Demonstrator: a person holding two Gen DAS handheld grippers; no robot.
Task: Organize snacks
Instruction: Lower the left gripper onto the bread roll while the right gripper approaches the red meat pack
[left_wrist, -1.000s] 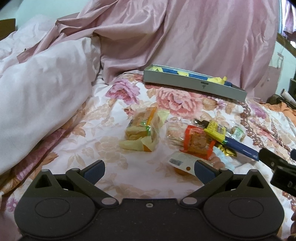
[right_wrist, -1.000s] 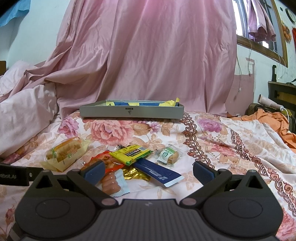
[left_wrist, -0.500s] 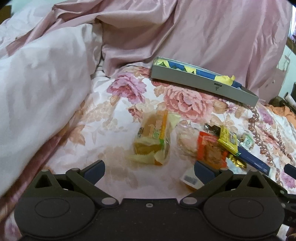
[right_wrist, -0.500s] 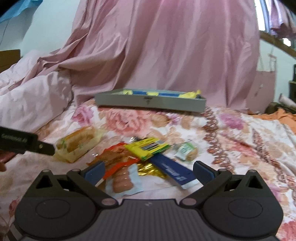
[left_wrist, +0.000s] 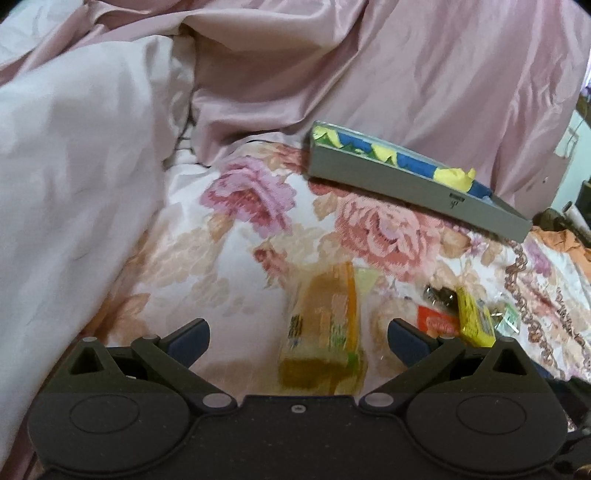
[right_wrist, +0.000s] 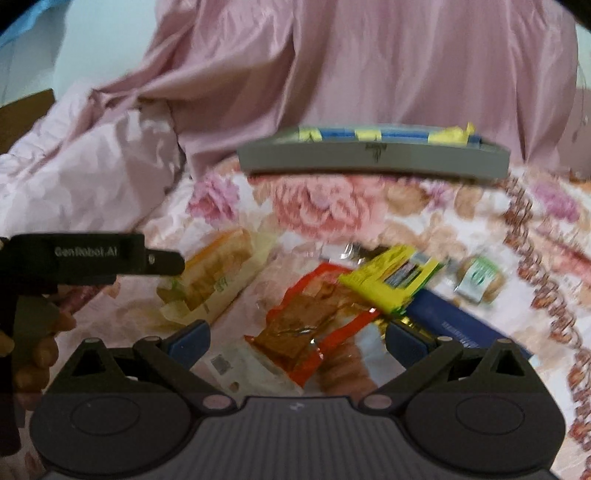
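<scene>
Our left gripper (left_wrist: 298, 336), jaws spread wide, frames the clear-wrapped yellow bread packet (left_wrist: 322, 334) lying on the floral bedsheet (left_wrist: 236, 236); our right gripper (right_wrist: 297, 339) hangs open over the red snack pouch (right_wrist: 314, 325). We should pinch the packet mid-body, gently, then carry it to the grey tray (left_wrist: 413, 188) beyond.

One grey tray (right_wrist: 373, 162), six loose snack packets, two grippers, all on one floral bedspread (right_wrist: 332, 210).
</scene>
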